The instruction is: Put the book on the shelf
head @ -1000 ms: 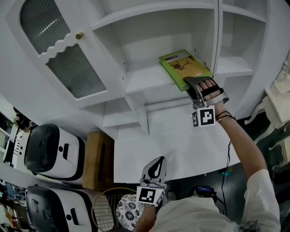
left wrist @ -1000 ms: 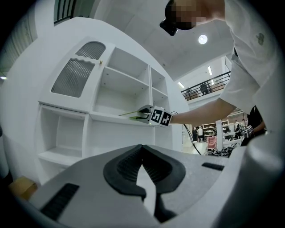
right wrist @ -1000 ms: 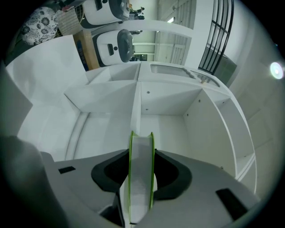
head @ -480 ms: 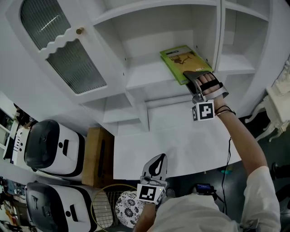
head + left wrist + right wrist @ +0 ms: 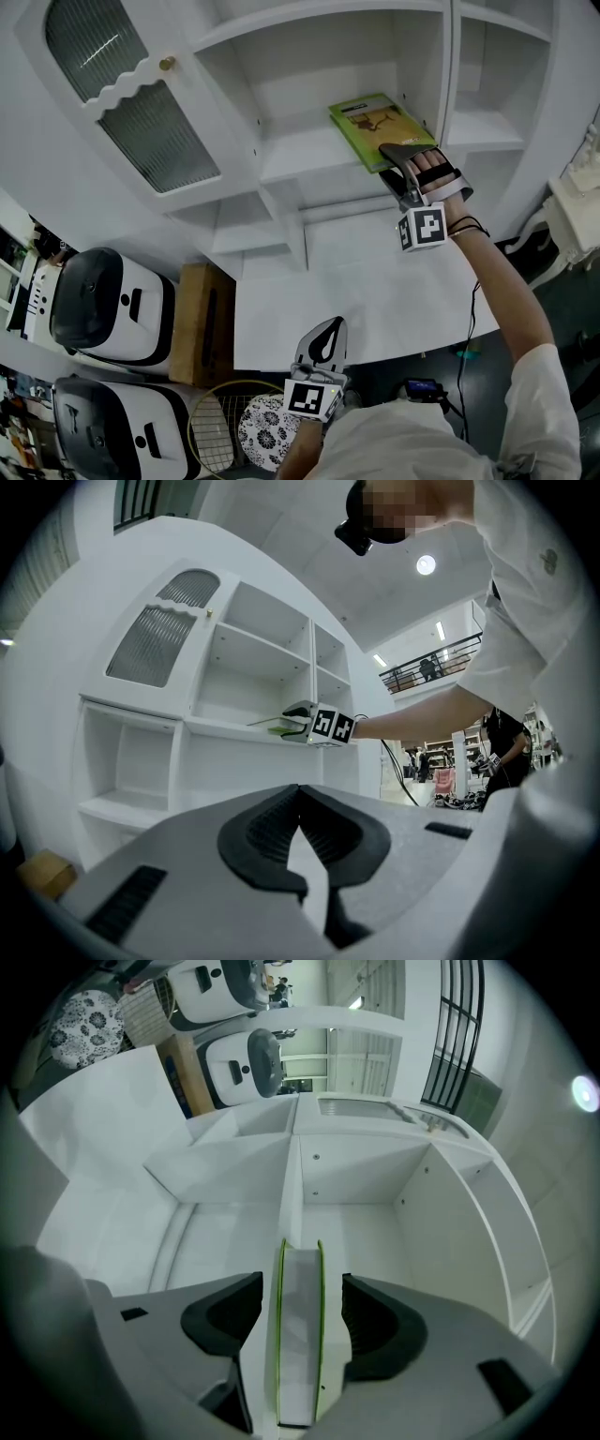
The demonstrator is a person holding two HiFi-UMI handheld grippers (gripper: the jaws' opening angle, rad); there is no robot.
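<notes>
The green book (image 5: 380,127) lies flat on the middle shelf (image 5: 300,159) of the white cabinet, its near edge overhanging the shelf's front. My right gripper (image 5: 394,157) is at that near edge. Its jaws have just been opening and now stand open. In the right gripper view the book (image 5: 300,1335) shows edge-on between the pads (image 5: 375,1321) with a gap on each side of my right gripper (image 5: 300,1290). My left gripper (image 5: 323,333) hangs low by the table's near edge, shut and holding nothing; its tips (image 5: 300,794) meet in the left gripper view.
The cabinet's glass-panelled door (image 5: 122,103) with a brass knob (image 5: 166,64) stands swung open at the left. A white table (image 5: 356,300) runs below the shelves. Two white machines (image 5: 103,309), a wooden box (image 5: 206,328) and a racket (image 5: 220,431) are on the floor at left.
The right gripper's jaws have spread apart and let go of the book, which stays lying on the shelf. The left gripper has not moved.
</notes>
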